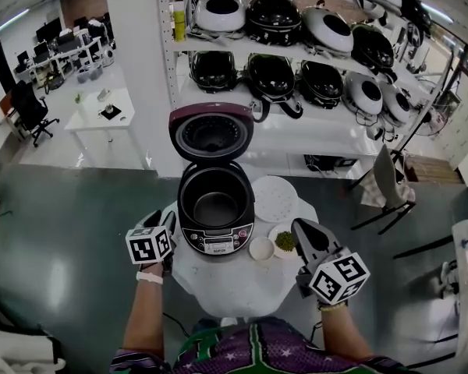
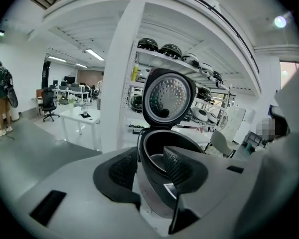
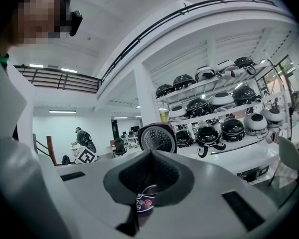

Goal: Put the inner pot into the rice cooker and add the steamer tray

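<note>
My left fingers half apart, empty; right fingers pressed together, empty. Pot looks seated in cooker; next, grip steamer tray right of cooker.

The person wore a dark purple top patterned with green and white. A white band circled the left wrist, and a yellowish band circled the right. The left gripper and the right gripper each had a pale grey shell. Black cross-hatched pads lined the jaws, and each carried a white cube printed with black square markers.
</note>
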Available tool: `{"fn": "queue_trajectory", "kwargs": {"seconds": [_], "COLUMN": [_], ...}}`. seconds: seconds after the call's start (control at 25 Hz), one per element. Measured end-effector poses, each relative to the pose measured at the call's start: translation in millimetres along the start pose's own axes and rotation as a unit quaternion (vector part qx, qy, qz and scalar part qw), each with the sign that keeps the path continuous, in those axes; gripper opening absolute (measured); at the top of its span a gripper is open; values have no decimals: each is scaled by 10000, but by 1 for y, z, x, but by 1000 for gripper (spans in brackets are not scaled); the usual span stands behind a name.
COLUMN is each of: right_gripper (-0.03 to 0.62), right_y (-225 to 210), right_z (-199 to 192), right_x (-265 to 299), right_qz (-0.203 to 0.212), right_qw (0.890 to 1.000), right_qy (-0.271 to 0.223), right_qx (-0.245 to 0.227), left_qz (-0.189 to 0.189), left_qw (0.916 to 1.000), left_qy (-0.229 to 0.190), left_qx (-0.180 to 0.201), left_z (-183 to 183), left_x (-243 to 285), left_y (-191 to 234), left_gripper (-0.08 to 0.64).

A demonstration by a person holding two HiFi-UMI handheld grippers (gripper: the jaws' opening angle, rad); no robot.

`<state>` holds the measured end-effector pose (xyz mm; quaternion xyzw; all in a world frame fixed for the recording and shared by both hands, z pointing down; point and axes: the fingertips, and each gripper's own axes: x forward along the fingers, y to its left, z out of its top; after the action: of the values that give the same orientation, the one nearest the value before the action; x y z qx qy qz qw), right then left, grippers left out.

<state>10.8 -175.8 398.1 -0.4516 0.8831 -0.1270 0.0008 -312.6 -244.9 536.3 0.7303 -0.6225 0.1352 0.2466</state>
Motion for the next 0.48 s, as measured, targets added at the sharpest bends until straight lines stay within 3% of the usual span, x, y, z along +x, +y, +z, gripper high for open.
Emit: {"fn": "queue_trajectory", "kwargs": {"seconds": [0.48], "right_gripper": [6], "right_y": [31], "right_z": [12], "right_x": [-25], "right_qz": [-37], "right_qw": [9996], "right_qy": [-208], "right_qx": [-167], "left_qz": [-179], "left_qw": [9960], "left_qy": [-762], "left_qx": [420], "left_z": [20], "left_x": [-75], "left_y": [-36], "left_gripper": [155]}}
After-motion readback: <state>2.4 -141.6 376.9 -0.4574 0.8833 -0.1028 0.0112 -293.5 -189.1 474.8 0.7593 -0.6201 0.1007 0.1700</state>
